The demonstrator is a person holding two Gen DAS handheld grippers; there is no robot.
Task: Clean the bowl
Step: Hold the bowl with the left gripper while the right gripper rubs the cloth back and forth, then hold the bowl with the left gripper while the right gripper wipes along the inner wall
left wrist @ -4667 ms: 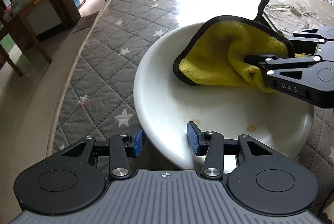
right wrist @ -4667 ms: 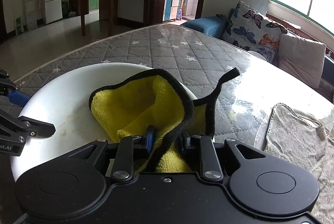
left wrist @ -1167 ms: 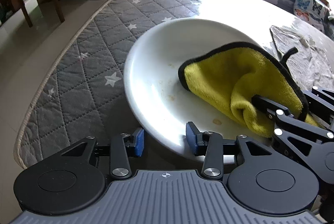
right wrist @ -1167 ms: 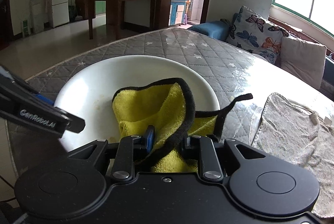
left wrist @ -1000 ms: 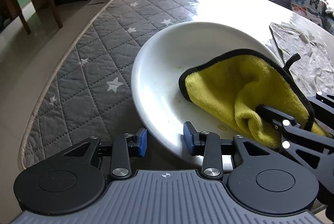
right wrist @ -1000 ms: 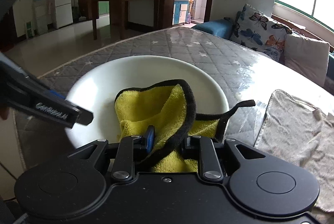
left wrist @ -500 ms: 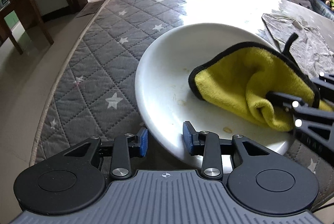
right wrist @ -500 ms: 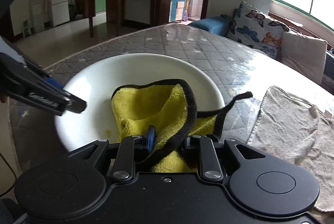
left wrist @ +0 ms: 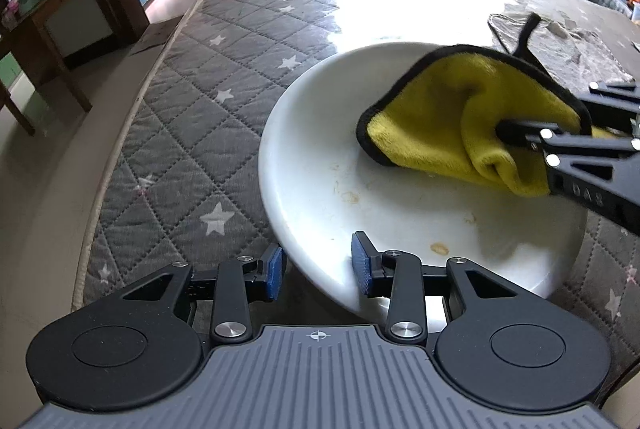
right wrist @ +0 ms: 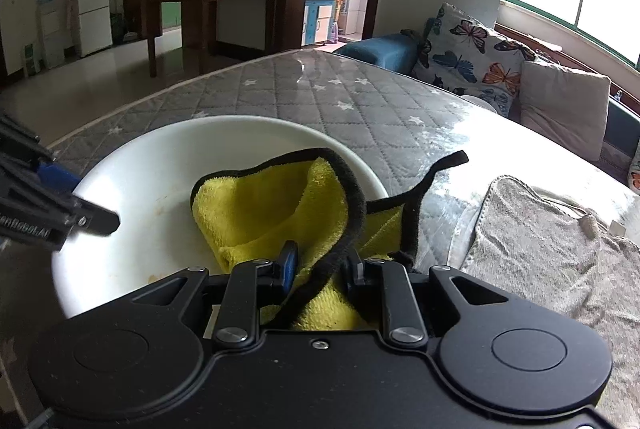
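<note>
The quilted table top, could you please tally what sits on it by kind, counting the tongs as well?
Bowls: 1, the white bowl
Cloths: 2, the yellow cloth in the bowl and the grey cloth beside it
Tongs: 2, the left tongs at the bowl's rim and the right tongs shut on the yellow cloth
Total: 5

Right gripper (left wrist: pixel 505 128) fingertips buried in yellow cloth (left wrist: pixel 440 117); bowl (right wrist: pixel 160 165) near rim hidden behind gripper bodies; grey towel (right wrist: pixel 540 241) cut off at right edge.
</note>
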